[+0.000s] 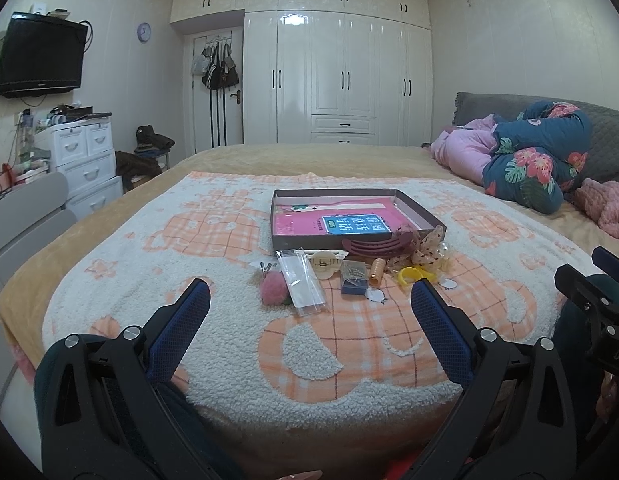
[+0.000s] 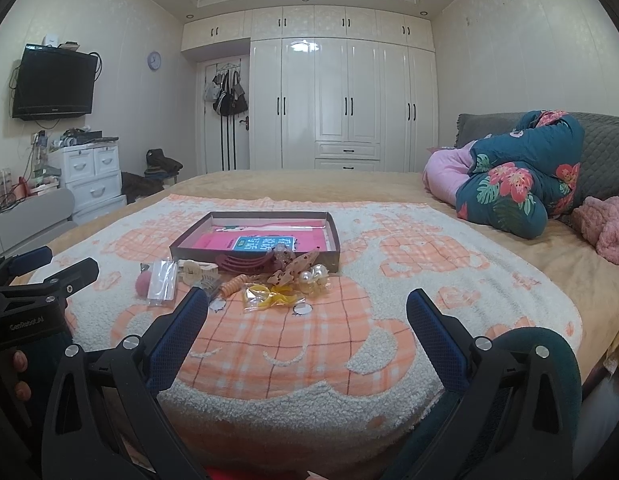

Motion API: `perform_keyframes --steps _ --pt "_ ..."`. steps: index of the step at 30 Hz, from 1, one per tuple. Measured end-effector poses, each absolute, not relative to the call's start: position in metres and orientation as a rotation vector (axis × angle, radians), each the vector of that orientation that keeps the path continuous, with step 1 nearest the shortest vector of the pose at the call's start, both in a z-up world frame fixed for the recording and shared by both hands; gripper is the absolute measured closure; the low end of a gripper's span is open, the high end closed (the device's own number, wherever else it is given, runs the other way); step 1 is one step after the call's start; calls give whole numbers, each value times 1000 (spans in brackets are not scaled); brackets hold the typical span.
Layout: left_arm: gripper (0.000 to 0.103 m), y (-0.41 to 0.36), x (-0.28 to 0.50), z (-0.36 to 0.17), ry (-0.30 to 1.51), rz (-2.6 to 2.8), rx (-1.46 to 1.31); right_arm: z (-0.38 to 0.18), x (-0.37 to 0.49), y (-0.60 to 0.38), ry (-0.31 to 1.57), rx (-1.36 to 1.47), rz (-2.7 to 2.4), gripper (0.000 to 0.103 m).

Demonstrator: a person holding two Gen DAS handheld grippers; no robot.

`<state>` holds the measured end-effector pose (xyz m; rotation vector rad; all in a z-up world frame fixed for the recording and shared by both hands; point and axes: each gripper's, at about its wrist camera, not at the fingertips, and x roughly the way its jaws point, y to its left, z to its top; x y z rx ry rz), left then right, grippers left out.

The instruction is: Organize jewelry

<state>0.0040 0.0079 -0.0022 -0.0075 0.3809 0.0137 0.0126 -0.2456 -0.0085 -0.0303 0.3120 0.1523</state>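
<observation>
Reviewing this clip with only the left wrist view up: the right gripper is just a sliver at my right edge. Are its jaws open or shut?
Observer: Open. The right gripper holds nothing, over the near part of the blanket.
Operator: The yellow things are partly hidden for me. What are they?
Observer: Yellow rings inside a clear packet.
Operator: Anything right of the bow?
Observer: Pearl beads, by the near right corner of the box.
</observation>
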Motion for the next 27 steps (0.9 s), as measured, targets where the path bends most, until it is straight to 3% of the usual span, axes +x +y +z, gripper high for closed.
perform_keyframes --steps 27 --pt "11 54 33 0 478 114 -134 -4 55 -206 419 -95 352 6"
